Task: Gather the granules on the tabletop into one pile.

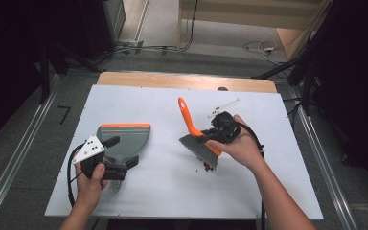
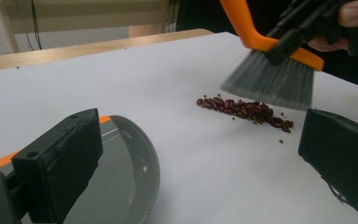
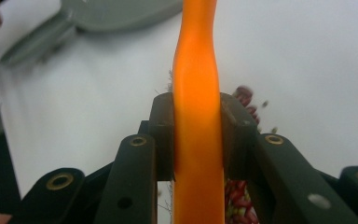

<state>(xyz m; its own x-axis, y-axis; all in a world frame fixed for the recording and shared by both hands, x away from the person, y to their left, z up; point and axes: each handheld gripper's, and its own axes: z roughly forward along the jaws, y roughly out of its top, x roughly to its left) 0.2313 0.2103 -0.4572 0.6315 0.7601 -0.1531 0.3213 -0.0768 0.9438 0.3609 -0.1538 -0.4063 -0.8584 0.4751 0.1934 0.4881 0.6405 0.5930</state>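
Observation:
A grey dustpan [image 1: 124, 136] with an orange lip lies flat on the left of the white table [image 1: 163, 191]. My left gripper [image 1: 123, 152] hovers over its rear part, jaws wide apart; the pan's curved grey rim [image 2: 140, 172] lies low beside the left jaw. My right gripper [image 1: 206, 134] is shut on the orange handle [image 3: 198, 93] of a small brush [image 1: 191, 120]. Its grey bristles [image 2: 272, 81] hang just above and behind a short row of dark red beans [image 2: 244, 108], seen in the high view as red beans [image 1: 208, 166] below the bristles.
The white board rests on a wooden tabletop whose far edge [image 1: 187, 80] shows. Metal rails [image 1: 14, 158] run along both sides of the table. Cables [image 1: 153, 48] lie on the floor beyond. Bare white surface separates the dustpan from the beans.

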